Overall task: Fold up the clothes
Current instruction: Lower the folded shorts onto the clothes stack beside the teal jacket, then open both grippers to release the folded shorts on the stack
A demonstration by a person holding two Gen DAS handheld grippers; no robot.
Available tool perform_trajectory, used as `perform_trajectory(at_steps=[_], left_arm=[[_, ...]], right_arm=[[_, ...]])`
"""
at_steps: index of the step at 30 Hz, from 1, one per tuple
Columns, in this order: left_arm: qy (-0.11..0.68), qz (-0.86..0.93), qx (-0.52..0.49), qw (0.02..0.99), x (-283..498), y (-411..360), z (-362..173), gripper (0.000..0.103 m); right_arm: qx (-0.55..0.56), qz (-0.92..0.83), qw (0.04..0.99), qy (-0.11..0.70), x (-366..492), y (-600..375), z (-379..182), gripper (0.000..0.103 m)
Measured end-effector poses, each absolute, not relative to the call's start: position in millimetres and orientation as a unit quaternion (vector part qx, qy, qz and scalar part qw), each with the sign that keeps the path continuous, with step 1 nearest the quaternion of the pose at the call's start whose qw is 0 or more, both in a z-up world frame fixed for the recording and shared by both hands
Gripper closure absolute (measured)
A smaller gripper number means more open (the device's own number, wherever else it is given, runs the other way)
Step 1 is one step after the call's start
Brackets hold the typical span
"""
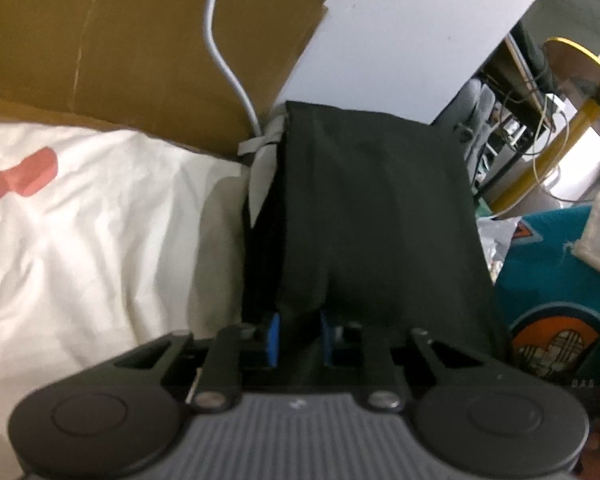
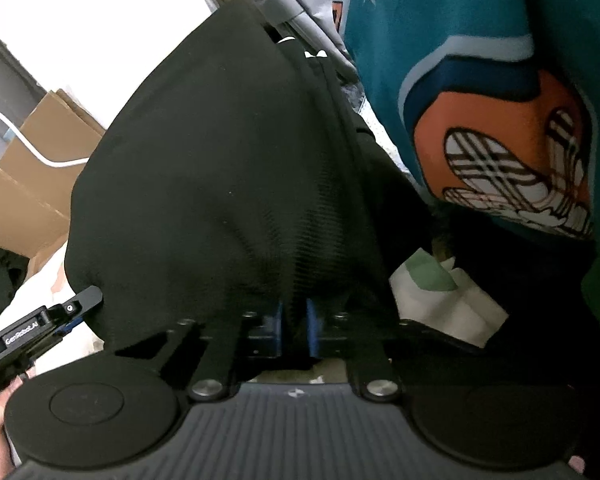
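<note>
2 grippers share 1 soft black knit garment: our left gripper and our right gripper are each pinched narrow on its near hem, with cloth bunched between the blue pads. It hangs limp above the white bedsheet, beside the teal printed shirt. We judge it light, floppy and unbreakable, best held at its 2 hem corners.
</note>
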State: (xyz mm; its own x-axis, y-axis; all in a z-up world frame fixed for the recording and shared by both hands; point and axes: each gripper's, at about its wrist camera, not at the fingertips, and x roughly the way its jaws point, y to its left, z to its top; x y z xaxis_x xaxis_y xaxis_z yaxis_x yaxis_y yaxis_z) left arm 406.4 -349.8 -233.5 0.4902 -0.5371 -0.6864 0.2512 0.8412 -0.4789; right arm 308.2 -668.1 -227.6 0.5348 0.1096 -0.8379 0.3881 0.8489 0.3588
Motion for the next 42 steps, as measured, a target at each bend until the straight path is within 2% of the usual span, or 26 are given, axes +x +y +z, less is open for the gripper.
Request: perform_trajectory(at_steps=[9,13,17,21,23,28,36,37,40,42], left_arm=[[0.479,-0.210,-0.150,0.839,394.5,-341.1,-228.3,0.086],[0.479,-0.207,-0.150,0.840,386.0,-332.8,-219.2,0.084],[0.476,-0.202,-0.150,0.843,378.0,-323.4,-205.4,0.073],[0.473,-0.202,-0.144,0.845,373.6,-313.7,-187.7,0.067],[0.470,-0.202,-0.142,0.847,371.9,-310.0,-180.0,0.059],[0.461,-0.199,-0.135,0.854,360.1,-291.6,-150.8,0.055],[0.454,-0.172,-0.120,0.866,339.3,-259.7,-110.5,0.038],[0.453,-0.168,-0.120,0.867,335.6,-255.1,-104.9,0.036],[0.461,-0.150,-0.129,0.865,324.8,-243.4,-91.3,0.034],[0.462,-0.145,-0.127,0.866,313.7,-235.9,-79.1,0.029]], right_arm=[[0.248,-0.098,0.831,0.488,300.4,-670.1,-220.9,0.094],[0.211,-0.108,0.837,0.493,299.4,-661.3,-206.3,0.086],[0.194,-0.103,0.842,0.493,298.4,-652.3,-192.9,0.083],[0.187,-0.099,0.845,0.491,296.2,-642.2,-177.6,0.081],[0.184,-0.097,0.847,0.489,294.9,-638.7,-171.3,0.077],[0.175,-0.095,0.855,0.480,289.7,-625.7,-149.5,0.068],[0.154,-0.083,0.868,0.465,277.5,-600.3,-114.2,0.056],[0.149,-0.081,0.871,0.461,275.0,-595.6,-108.2,0.052],[0.139,-0.076,0.876,0.456,270.4,-585.2,-97.9,0.050],[0.130,-0.072,0.879,0.453,266.5,-575.6,-89.5,0.050]])
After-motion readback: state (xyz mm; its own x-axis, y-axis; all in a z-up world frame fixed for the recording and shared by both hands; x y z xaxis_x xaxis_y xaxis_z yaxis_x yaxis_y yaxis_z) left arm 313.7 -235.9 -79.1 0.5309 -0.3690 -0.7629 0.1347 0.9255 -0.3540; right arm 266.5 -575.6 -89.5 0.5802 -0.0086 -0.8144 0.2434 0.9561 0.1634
